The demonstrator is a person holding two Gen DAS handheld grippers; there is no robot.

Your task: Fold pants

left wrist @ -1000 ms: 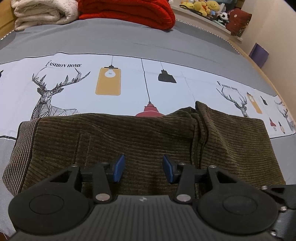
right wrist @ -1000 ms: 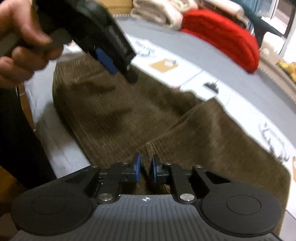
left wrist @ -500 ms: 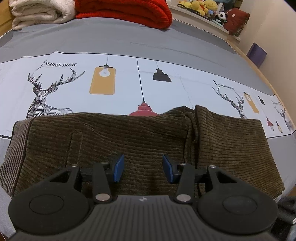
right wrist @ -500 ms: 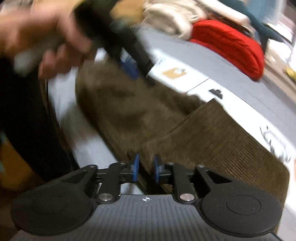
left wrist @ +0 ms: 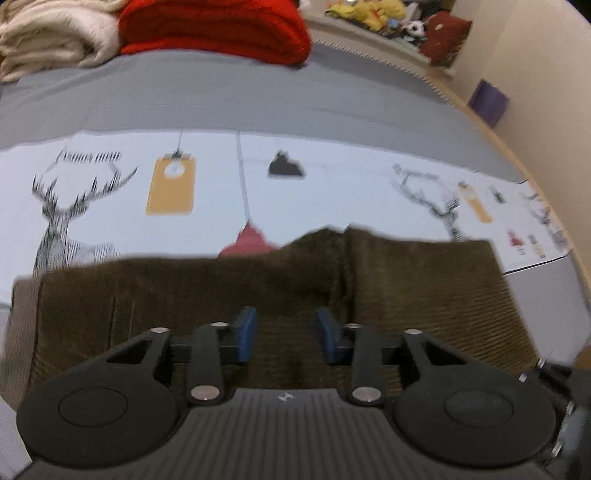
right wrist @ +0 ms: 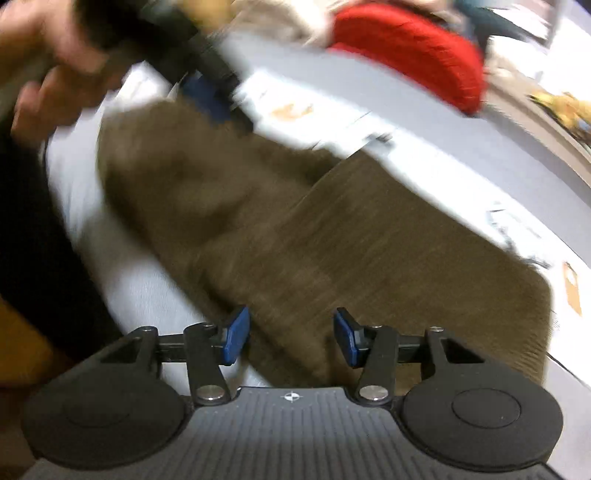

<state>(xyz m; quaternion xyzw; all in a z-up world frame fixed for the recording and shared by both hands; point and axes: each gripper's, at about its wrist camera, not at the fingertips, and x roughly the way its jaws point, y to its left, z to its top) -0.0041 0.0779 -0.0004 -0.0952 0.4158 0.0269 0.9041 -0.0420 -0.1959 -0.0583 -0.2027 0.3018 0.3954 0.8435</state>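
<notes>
Brown corduroy pants (left wrist: 258, 288) lie folded into a wide rectangle on the printed bed sheet, with a fold ridge right of centre. My left gripper (left wrist: 284, 336) is open and empty, hovering above the near edge of the pants. In the right wrist view the pants (right wrist: 332, 240) run diagonally. My right gripper (right wrist: 290, 336) is open and empty just above their near edge. The left gripper (right wrist: 207, 96), held by a hand, shows blurred at the top left above the far end of the pants.
A red blanket (left wrist: 214, 29) and a cream blanket (left wrist: 51, 37) are stacked at the head of the bed. Plush toys (left wrist: 369, 11) sit on a ledge at the back right. The bed's right edge (left wrist: 554, 221) meets the wall. The person's dark clothing (right wrist: 33, 240) is at the left.
My right gripper was shut on the near edge of the pants and has now opened and let go. My left gripper stayed open and pulled back slightly.
</notes>
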